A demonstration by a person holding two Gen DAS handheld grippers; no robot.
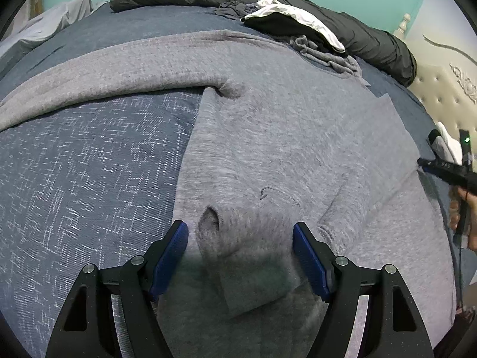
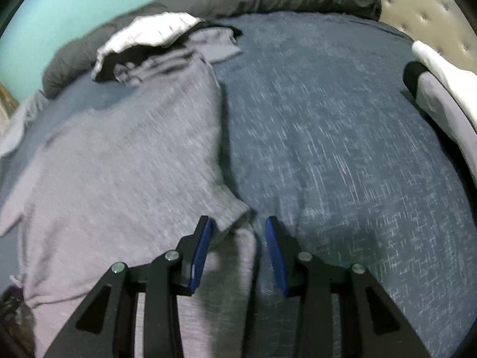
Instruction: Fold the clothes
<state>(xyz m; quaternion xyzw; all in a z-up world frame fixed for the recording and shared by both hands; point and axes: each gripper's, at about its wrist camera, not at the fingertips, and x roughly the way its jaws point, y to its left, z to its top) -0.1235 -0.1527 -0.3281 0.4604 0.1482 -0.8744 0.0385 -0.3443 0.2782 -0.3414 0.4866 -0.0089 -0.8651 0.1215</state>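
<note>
Sweater (image 1: 268, 137) cloth fills the space ahead of the left hand-held gripper (image 1: 240, 235), spread flat on the bed (image 1: 89, 179). To that gripper's left lies bare blue bedspread, with one long sleeve (image 1: 104, 71) stretched across it farther off. Its jaws stand wide and released, straddling a small raised pucker (image 1: 211, 232) at the sweater's near edge without pressing on it. Beyond the sweater, a clothes pile (image 1: 298, 26) sits against a dark duvet (image 1: 372, 38).

To the right, the right hand-held gripper (image 2: 238, 226) hangs over the sweater's other side edge, where a folded corner (image 2: 232, 211) pokes out between its half-parted jaws. The pads do not appear to pinch it, so this one also reads as released, though blur makes that uncertain. Bare bedspread lies to its right.

Judged from this, the step in hand is taking hold of both near corners to start a fold. To do it well, each gripper should drop until the lower pad slides under the cloth, then close on both layers together, not just the top fuzz. The left should bite the pucker squarely. The right needs to steady first, then centre on the corner. Both should lift evenly, keeping the hem taut between them so the fold lands straight.
</note>
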